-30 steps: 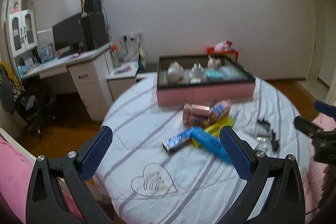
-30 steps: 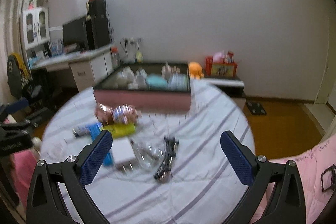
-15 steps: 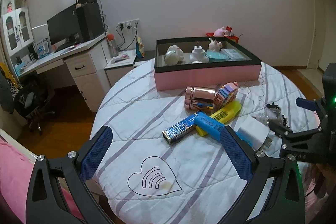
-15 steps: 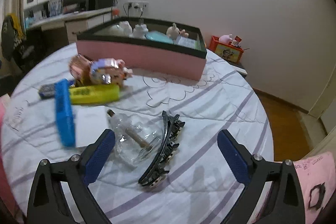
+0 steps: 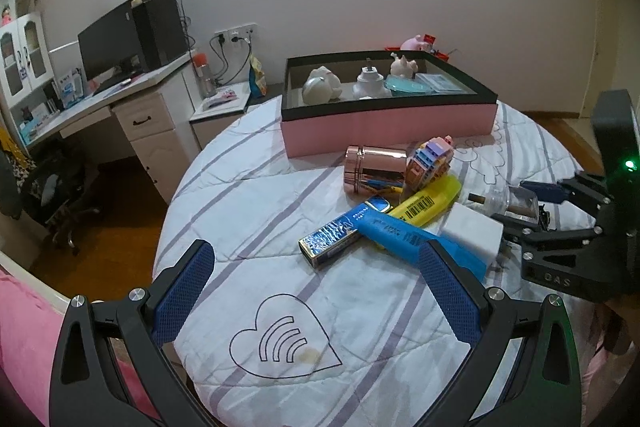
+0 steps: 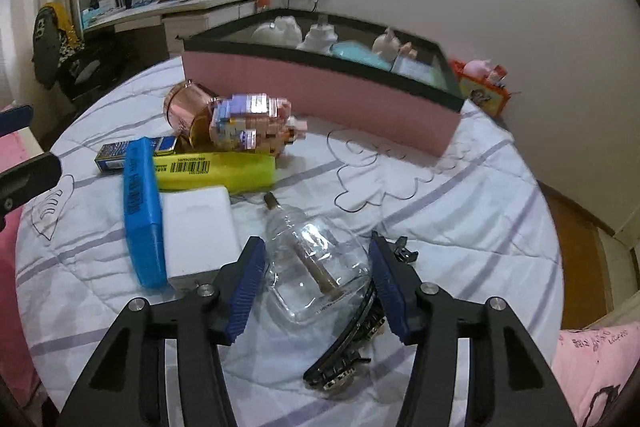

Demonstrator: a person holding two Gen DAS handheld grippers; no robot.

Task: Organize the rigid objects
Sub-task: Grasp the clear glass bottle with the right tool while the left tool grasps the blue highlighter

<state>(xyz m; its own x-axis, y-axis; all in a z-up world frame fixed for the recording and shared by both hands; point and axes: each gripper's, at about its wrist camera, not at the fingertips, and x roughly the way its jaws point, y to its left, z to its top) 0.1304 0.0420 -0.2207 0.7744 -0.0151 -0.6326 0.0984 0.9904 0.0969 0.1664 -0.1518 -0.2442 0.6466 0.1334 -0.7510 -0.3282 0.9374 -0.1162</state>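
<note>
A clear glass bottle (image 6: pixel 316 259) with a cork lies on the quilted round table (image 6: pixel 460 211). My right gripper (image 6: pixel 316 287) is open, its blue pads on either side of the bottle, not pressing it. In the left wrist view the right gripper (image 5: pixel 532 215) reaches over the bottle (image 5: pixel 508 199). My left gripper (image 5: pixel 316 283) is open and empty above the near table. A pile holds a blue case (image 6: pixel 142 211), white adapter (image 6: pixel 198 227), yellow tube (image 6: pixel 216 169), block toy (image 6: pixel 248 123), rose-gold tin (image 5: pixel 374 169) and blue foil box (image 5: pixel 340 233).
A pink box with black rim (image 5: pixel 388 125) at the table's far side holds ceramic figures and a teal dish. A black hair clip (image 6: pixel 352 339) lies under my right finger. A desk with monitor (image 5: pixel 116 47) stands far left.
My right gripper has moved forward and down so its fingers now straddle the glass bottle, and the jaws have narrowed. My left gripper has moved closer to the table.
</note>
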